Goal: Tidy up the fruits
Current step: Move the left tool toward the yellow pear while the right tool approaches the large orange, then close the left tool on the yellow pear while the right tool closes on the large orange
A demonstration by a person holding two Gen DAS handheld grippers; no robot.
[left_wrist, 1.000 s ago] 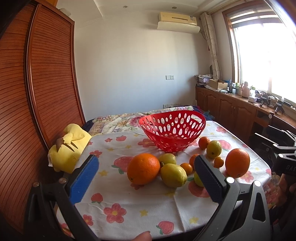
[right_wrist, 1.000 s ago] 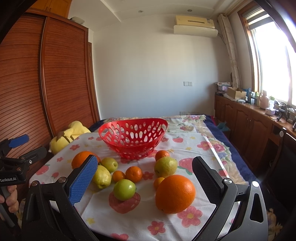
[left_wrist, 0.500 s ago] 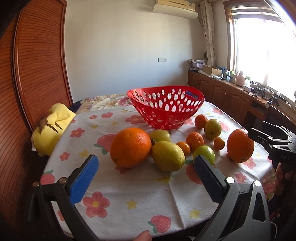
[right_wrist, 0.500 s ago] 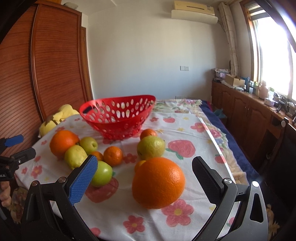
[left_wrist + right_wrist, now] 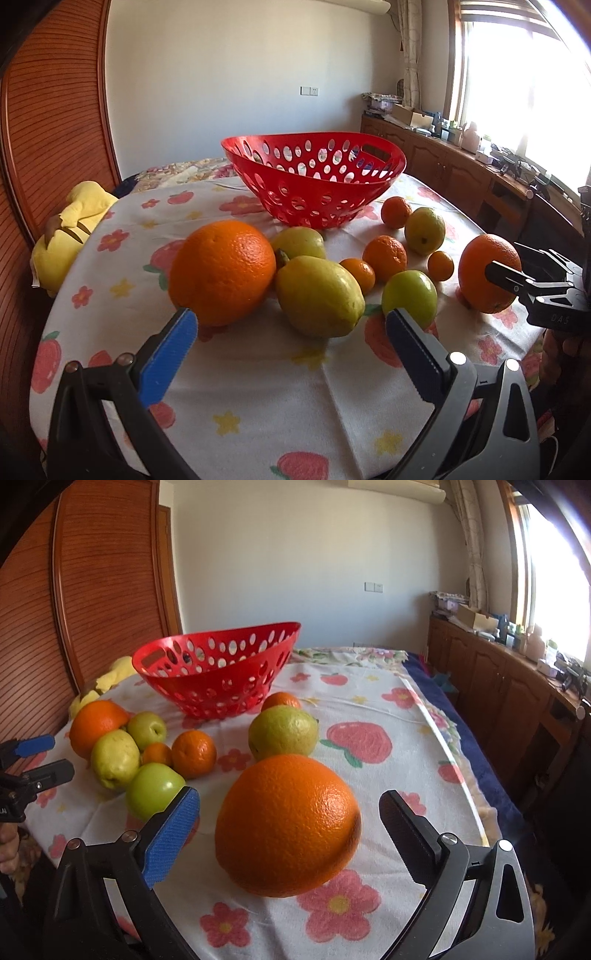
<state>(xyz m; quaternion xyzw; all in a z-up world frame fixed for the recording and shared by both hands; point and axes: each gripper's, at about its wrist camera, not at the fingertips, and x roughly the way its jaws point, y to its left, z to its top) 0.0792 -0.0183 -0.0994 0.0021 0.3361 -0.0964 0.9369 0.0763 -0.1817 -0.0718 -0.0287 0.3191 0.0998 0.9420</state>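
While each hand-held gripper [image 5: 291, 328] [image 5: 288, 812] gapes empty, bare tablecloth [image 5: 388, 716] stretches right of the basket [image 5: 218, 672].

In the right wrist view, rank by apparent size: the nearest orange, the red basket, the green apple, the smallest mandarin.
1. Red basket
2. Nearest orange, enlarged by nearness; true size against the basket is unsure
3. Green apple
4. Smallest mandarin

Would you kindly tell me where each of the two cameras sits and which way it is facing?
Left wrist: sits on the left gripper, low at the table's near-left edge, facing the big orange and yellow lemon; its own open fingers show.
Right wrist: sits on the right gripper, aimed at the other large orange; open fingers show.
Shared: the red perforated plastic basket, and each sees the other gripper.
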